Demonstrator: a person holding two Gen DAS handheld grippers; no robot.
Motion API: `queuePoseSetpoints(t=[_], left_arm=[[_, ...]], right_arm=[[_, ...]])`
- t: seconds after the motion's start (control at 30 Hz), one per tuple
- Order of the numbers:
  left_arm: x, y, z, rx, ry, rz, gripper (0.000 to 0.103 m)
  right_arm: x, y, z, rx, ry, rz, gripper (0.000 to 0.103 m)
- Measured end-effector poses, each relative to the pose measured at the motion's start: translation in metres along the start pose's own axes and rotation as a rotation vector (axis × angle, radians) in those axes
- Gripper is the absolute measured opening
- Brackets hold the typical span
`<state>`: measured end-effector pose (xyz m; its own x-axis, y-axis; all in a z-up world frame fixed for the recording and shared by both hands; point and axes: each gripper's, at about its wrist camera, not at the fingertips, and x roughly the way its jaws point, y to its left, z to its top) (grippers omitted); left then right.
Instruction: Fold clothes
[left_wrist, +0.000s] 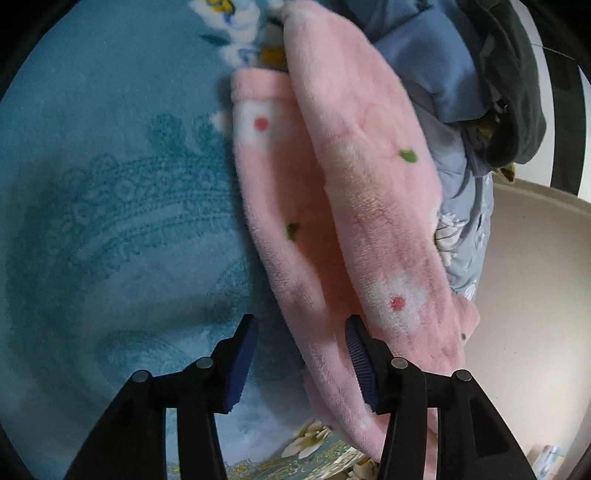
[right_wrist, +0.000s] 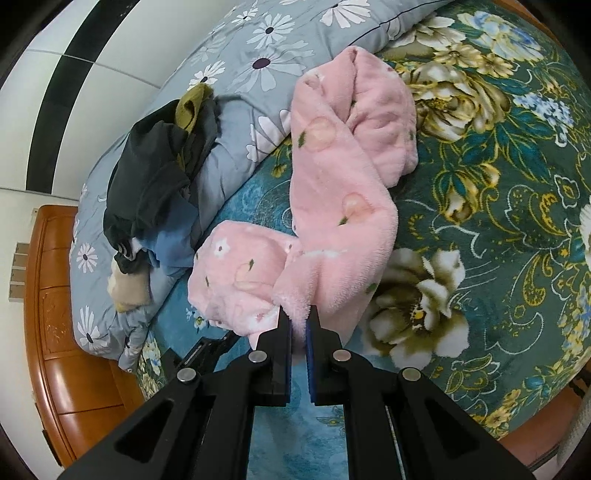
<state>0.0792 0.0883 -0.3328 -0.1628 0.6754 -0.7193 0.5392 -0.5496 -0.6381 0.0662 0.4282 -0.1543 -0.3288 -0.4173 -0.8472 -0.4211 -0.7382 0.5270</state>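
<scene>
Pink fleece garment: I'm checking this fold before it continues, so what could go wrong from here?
1. The left gripper is open with only the pink garment's edge beside one pad, so that side may sag.
2. The right gripper pinches only a small tuft of fleece, which could slip out.
3. The dark clothes pile lies close by and could get dragged along.

Wooden headboard (right_wrist: 70, 332); white wall (right_wrist: 22, 147) with black stripe (right_wrist: 62, 110)

One pink fleece garment (right_wrist: 340, 206), one daisy-print quilt (right_wrist: 258, 55), two tools (right_wrist: 297, 325).
</scene>
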Motion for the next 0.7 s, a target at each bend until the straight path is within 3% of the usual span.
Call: queuePoseSetpoints(t=[0.13,0.17,0.2,0.23,0.43,0.57,0.7], left_arm=[[0.011,0.002,-0.001,-0.043,0.009,-0.030,0.049],[0.011,0.001,-0.002,-0.041,-0.001,-0.032,0.035],[0.010,-0.001,-0.003,-0.038,-0.006,-0.030,0.012],[0.008,-0.002,-0.003,-0.040,-0.010,-0.026,0.005],[-0.035,-0.032,0.010,0.006,-0.093,-0.050,0.004],[-0.111,-0.098,0.041,0.141,-0.219,-0.145,0.004],[-0.211,-0.167,0.077,0.307,-0.369,-0.268,0.004]], right_arm=[[0.000,0.000,0.001,-0.005,0.002,-0.007,0.006],[0.000,0.000,0.001,-0.005,0.002,-0.010,0.006],[0.000,0.000,0.001,-0.006,0.003,-0.012,0.006],[0.000,0.000,0.001,-0.006,0.004,-0.014,0.006],[-0.008,0.010,-0.001,-0.014,-0.014,-0.013,0.006],[-0.017,0.040,0.004,-0.053,-0.046,0.036,0.006],[-0.030,0.091,0.002,-0.125,-0.106,0.165,0.006]])
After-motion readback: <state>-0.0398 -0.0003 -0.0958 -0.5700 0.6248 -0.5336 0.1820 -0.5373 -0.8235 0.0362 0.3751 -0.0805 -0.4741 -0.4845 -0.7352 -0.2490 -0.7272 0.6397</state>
